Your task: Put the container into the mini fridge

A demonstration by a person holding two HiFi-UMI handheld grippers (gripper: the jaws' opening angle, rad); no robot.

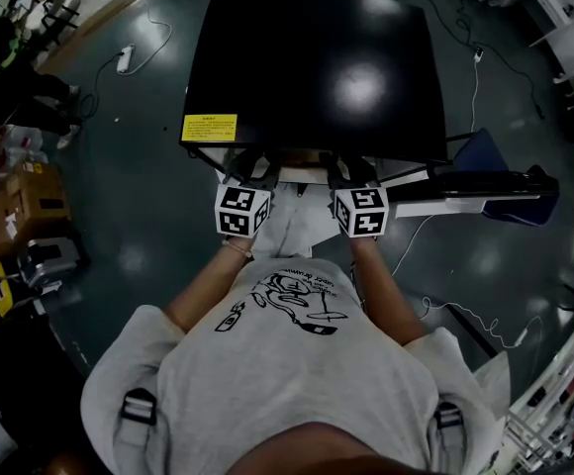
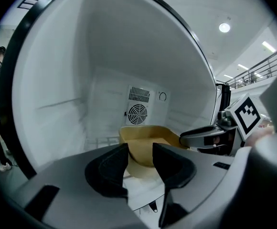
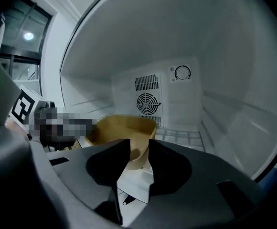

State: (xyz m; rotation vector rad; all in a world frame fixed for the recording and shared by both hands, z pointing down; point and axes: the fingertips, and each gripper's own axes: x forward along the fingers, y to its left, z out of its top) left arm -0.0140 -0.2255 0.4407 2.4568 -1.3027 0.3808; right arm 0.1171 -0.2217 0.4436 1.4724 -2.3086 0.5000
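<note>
while inside fridge [image 2: 81, 80], container [image 2: 148, 135] between grippers [image 2: 140, 149] [image 3: 138, 144]

Glossy black mini fridge [image 1: 307, 67], matt tan container [image 2: 145, 142].

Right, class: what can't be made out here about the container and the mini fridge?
- Both gripper views: the container's underside, behind the jaws; whether it rests on the shelf is unclear.
- Head view: container and jaws, hidden under the mini fridge's black top.
</note>
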